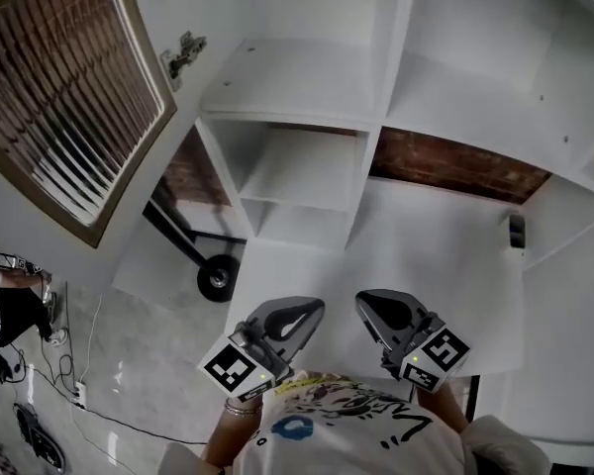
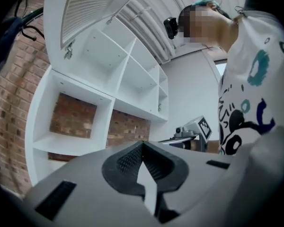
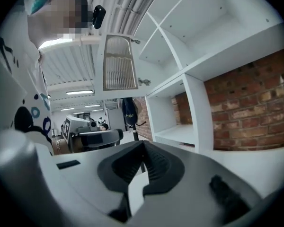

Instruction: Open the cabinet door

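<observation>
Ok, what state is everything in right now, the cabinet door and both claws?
Brown-framed louvred cabinet door: open, swung wide away from the white shelf unit.
Left gripper: claw shut, nothing in it, not touching the door.
Right gripper: claw shut, nothing in it, not touching the door.

We see the louvred cabinet door point(image 1: 69, 97) only in part; the head view's top and left edges cut it off. Left of the cabinet point(image 1: 307, 67), a black wheeled frame point(image 1: 216, 276) is partly hidden behind the cabinet's side panel. At the cabinet's right, a small dark object point(image 1: 516, 231) is too small to identify.
</observation>
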